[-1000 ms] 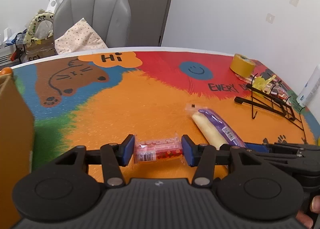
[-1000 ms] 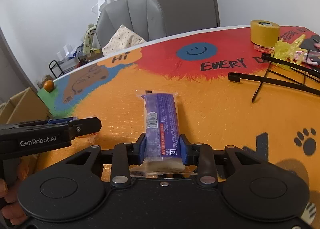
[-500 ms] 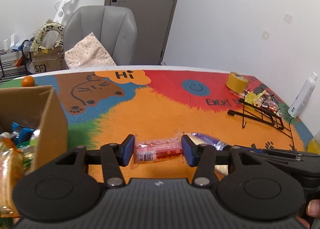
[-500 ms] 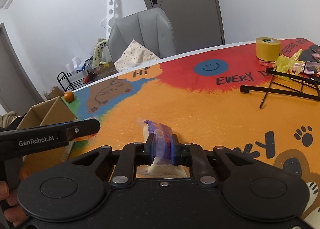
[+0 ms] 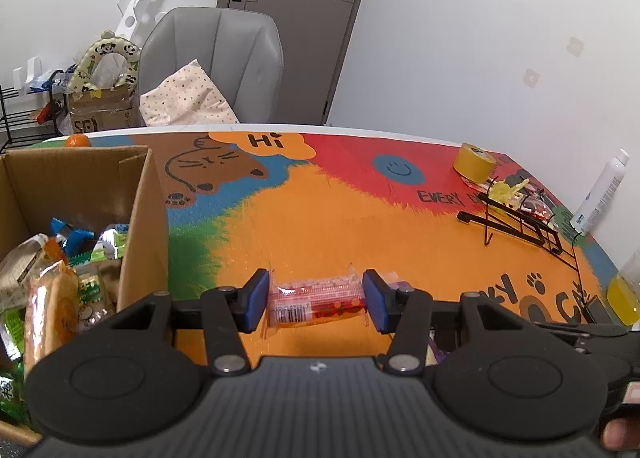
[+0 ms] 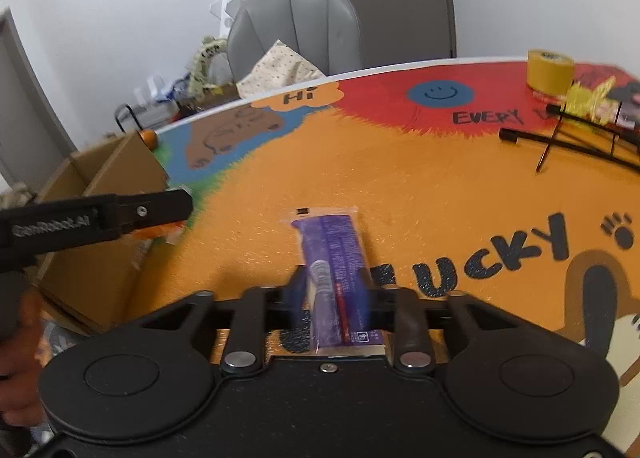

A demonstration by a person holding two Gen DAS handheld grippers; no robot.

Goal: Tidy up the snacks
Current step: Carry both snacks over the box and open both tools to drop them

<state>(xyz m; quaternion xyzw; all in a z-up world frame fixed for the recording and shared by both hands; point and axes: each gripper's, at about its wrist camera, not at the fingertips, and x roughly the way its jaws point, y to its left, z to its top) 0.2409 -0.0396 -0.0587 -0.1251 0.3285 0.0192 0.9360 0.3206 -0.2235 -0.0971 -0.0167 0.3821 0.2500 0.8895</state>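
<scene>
A cardboard box already holding wrapped snacks stands at the table's left edge, and just beside it the left gripper clamps a small red snack packet end to end above the orange tabletop. Further right, the right gripper has its jaws opening around a purple snack bar, whose blurred frame seems to show the pads just off the wrapper. Both packs look light, soft and crinkly, best pinched gently across the middle.

I see white walls, a grey door behind a grey padded chair, and a black wire shelf at far left.
</scene>
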